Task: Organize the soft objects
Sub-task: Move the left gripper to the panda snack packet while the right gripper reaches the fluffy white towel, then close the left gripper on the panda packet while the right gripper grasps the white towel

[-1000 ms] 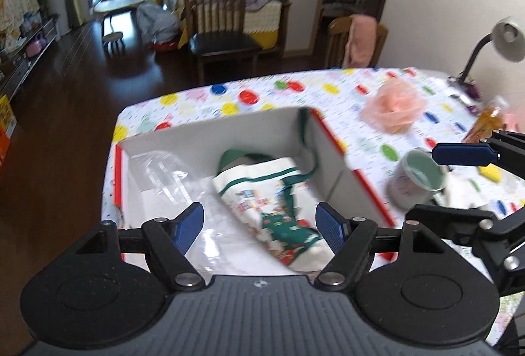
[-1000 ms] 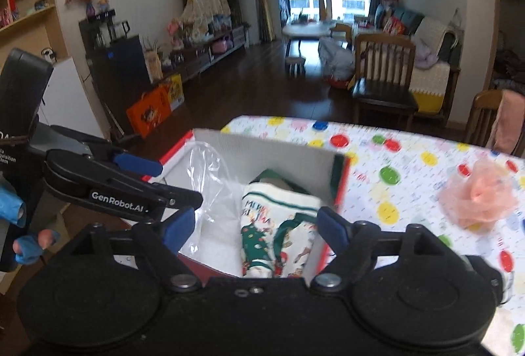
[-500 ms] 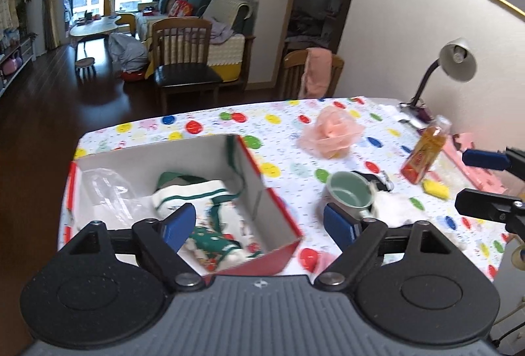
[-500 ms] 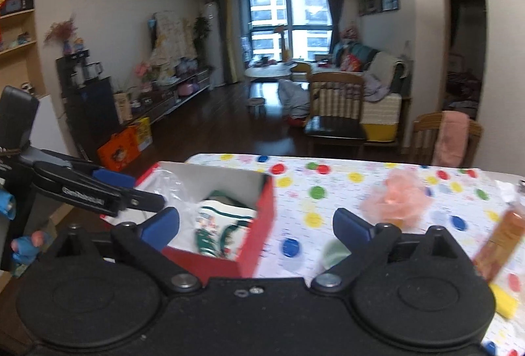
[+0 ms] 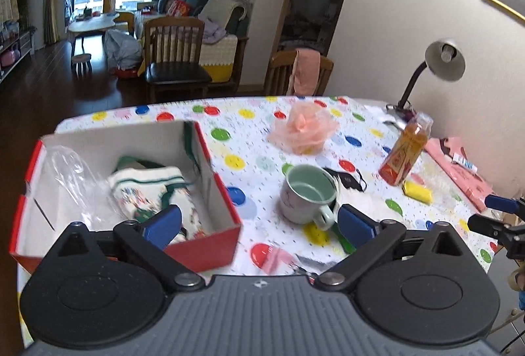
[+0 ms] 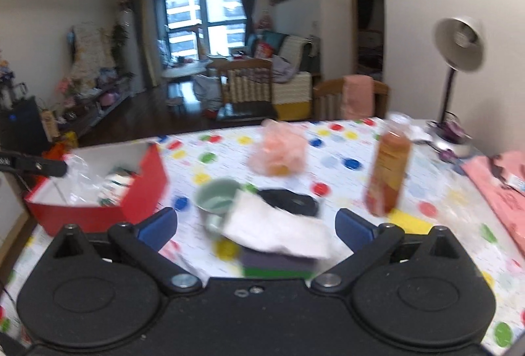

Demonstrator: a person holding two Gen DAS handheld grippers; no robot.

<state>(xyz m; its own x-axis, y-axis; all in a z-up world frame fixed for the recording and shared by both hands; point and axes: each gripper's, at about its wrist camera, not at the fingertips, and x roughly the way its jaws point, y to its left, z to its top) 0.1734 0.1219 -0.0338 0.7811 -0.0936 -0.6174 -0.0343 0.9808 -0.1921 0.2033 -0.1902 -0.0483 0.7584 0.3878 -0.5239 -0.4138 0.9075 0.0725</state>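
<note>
Both my claws gape wide and hold nothing: left claw, right claw. The patterned sock lies in the red box at lower left; the white cloth sits lower centre on the desk.

Both the left gripper and right gripper have blue fingertip pads, black linkage arms, silver pivot screws and round black housings.
</note>
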